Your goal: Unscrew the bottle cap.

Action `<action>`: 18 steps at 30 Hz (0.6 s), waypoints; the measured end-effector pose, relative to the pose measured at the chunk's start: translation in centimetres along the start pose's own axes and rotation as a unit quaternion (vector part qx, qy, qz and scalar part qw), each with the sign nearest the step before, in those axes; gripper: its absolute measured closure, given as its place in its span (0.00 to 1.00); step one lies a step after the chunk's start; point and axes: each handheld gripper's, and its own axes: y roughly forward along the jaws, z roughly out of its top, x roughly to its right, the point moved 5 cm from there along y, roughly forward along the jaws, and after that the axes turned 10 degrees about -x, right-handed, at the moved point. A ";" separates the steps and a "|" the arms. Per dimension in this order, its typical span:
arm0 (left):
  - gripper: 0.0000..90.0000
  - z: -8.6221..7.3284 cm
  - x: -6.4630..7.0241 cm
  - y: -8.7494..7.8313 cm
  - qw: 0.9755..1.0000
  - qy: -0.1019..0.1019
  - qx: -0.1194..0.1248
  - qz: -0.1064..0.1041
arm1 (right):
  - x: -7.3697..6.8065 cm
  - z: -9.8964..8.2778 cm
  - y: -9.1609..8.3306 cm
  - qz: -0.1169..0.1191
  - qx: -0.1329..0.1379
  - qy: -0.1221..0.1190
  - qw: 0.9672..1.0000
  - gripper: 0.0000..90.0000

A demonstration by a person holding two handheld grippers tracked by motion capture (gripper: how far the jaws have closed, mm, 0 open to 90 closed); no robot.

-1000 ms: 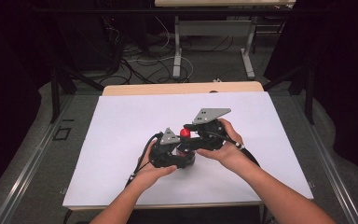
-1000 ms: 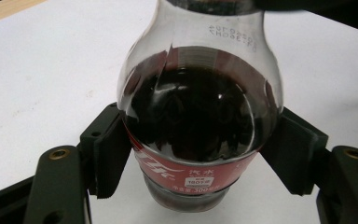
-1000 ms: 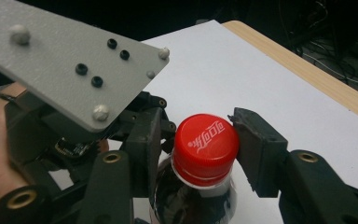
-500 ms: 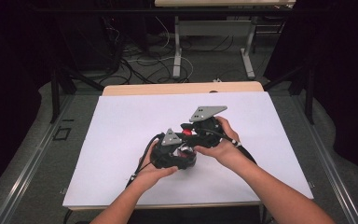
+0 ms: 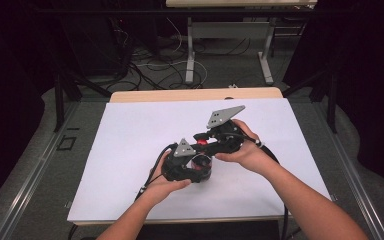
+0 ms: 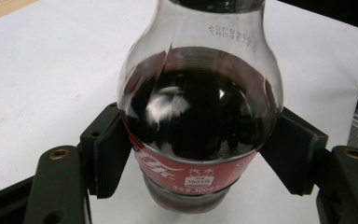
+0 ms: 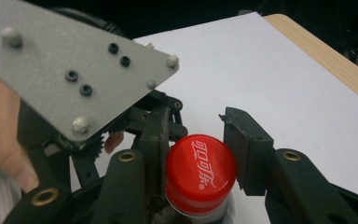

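A small cola bottle (image 6: pixel 200 116) with dark drink and a red label stands upright on the white sheet (image 5: pixel 130 150). My left gripper (image 6: pixel 200 161) is shut on its body, one pad (image 6: pixel 107 158) pressing each side at label height. In the high view the bottle (image 5: pixel 200 163) sits mid-table between both hands. The red cap (image 7: pixel 200 170) is on top, and my right gripper (image 7: pixel 196 158) is shut on it, with its pads (image 7: pixel 247 149) against the cap's sides. From above, the right gripper (image 5: pixel 203 141) reaches in from the right over the left gripper (image 5: pixel 199 169).
The left gripper's grey plate (image 7: pixel 74 60) and the hand holding it (image 7: pixel 0 126) crowd close beside the cap. The table's wooden far edge (image 5: pixel 180 95) borders the white sheet. Beyond it, cables (image 5: pixel 145 65) and another table's legs (image 5: pixel 190 50) are on the floor.
The right gripper has shifted slightly left onto the bottle top and its jaws have closed around the red cap. The left gripper and bottle have stayed put.
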 end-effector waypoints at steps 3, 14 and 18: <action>0.34 0.1 0.1 0.0 1.000 0.004 0.006 -0.005 | 0.1 0.0 -0.3 0.016 -0.006 -0.022 1.000 0.68; 0.34 0.0 -0.1 -0.3 1.000 0.000 -0.003 -0.006 | -0.2 0.2 -0.5 -0.021 0.011 -0.002 1.000 0.57; 0.34 0.0 -0.4 -0.3 1.000 -0.008 0.004 0.003 | -0.8 0.1 -0.8 -0.056 0.014 0.019 0.998 0.55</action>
